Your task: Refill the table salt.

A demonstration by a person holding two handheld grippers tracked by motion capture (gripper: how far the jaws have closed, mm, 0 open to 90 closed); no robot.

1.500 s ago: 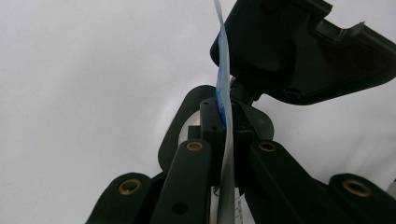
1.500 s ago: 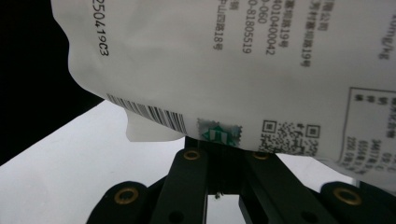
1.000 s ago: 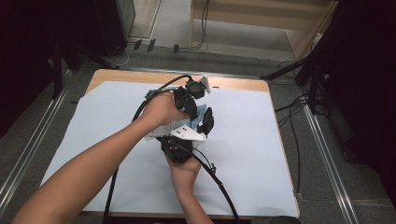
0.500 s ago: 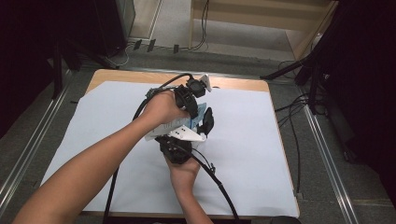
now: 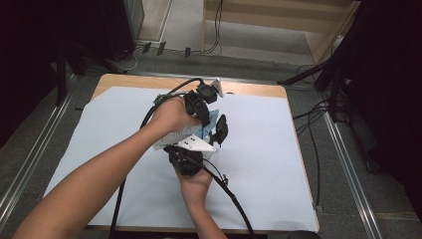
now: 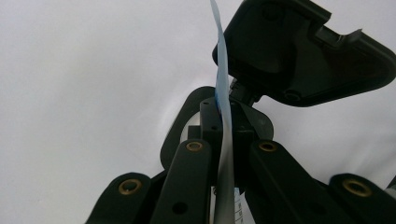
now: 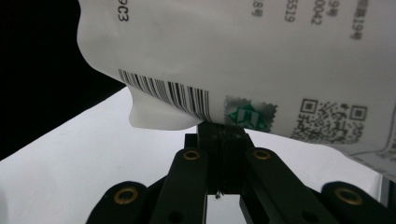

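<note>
L gripper (image 5: 211,107) held tilted over table centre, clamped on edge of printed pouch (image 5: 191,133). R gripper (image 5: 219,134) angled up below, clenched on pouch bottom; contents unseen.

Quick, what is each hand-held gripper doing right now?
Left hand-held gripper: closed on the white pouch's thin edge.
Right hand-held gripper: closed on the same pouch's bottom edge.

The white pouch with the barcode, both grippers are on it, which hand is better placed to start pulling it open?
Probably the left. The left gripper clamps the white pouch along its thin edge, seen edge-on between its jaws, so it could peel away. The right gripper pinches the bottom edge below the barcode, better suited to anchoring.
</note>
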